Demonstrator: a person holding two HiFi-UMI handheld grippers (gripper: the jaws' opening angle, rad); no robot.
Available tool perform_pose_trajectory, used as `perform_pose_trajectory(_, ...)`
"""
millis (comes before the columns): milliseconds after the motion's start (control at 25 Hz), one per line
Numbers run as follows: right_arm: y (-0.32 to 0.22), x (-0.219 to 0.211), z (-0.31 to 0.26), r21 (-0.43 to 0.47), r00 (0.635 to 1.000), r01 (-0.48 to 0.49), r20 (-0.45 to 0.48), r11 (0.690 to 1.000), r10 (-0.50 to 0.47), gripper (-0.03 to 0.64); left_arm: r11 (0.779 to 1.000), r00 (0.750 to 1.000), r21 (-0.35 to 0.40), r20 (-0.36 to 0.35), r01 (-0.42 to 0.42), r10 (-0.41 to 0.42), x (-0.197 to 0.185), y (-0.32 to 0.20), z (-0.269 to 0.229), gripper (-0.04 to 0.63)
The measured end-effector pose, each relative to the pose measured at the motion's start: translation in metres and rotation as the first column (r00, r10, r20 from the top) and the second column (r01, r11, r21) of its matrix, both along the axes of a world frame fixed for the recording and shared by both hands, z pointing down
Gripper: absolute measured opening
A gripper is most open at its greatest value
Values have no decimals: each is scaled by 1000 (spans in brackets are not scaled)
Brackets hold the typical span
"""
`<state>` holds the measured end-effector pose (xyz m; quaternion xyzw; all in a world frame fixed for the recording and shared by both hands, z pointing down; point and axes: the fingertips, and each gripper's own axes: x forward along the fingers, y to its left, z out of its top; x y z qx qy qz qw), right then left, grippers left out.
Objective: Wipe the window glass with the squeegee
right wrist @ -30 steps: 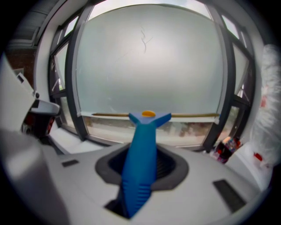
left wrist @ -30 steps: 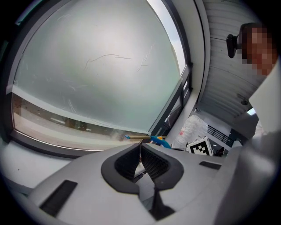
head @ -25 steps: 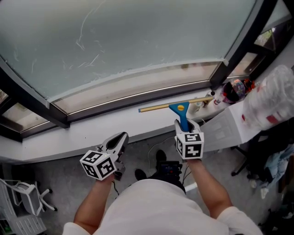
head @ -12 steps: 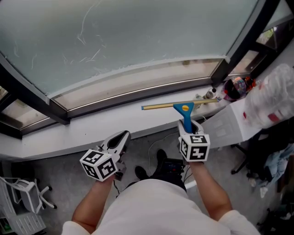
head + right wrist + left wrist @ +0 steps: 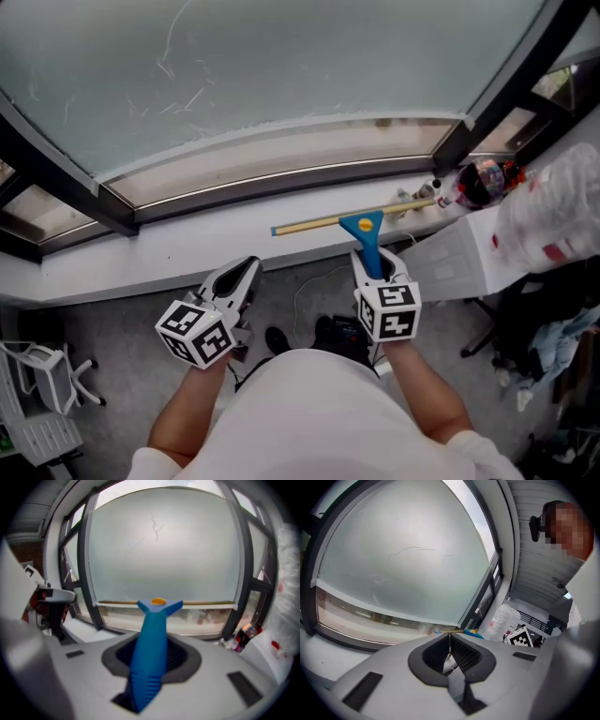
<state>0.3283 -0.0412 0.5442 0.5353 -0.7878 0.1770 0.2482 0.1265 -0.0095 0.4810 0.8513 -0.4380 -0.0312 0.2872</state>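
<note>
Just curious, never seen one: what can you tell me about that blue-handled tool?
The squeegee has a blue plastic-looking handle, ribbed low down, a yellow spot on its forked head and a long thin brass-coloured blade bar. The right claw grips the handle; the bar lies crosswise over the white sill.

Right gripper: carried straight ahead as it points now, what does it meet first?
Probably the window glass, low down near its lower edge, and the blade of the squeegee held in the right gripper's claw would touch first. Depth is unclear.
</note>
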Motion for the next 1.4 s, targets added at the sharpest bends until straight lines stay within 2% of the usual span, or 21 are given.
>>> perform_pose_trajectory(280, -2, 13, -6, 2, 999, 45, -1, 999, -45, 126, 1000, 999, 8, 15, 28, -28, 16, 6, -3, 34)
perform_pose_trajectory(640, 0, 14, -20, 9, 998, 60, 27, 998, -60, 126, 998, 998, 7, 29, 56, -57, 13, 14, -9, 34)
perform_pose_trajectory(960, -3, 15, -42, 61, 997, 65, 35, 996, -67, 126, 999, 998, 7, 31, 50, -51, 19, 17, -10, 34)
perform_pose_trajectory(1400, 0, 20, -48, 74, 997, 66, 36, 995, -69, 126, 999, 999, 6, 31, 44, -44, 28, 21, -10, 34)
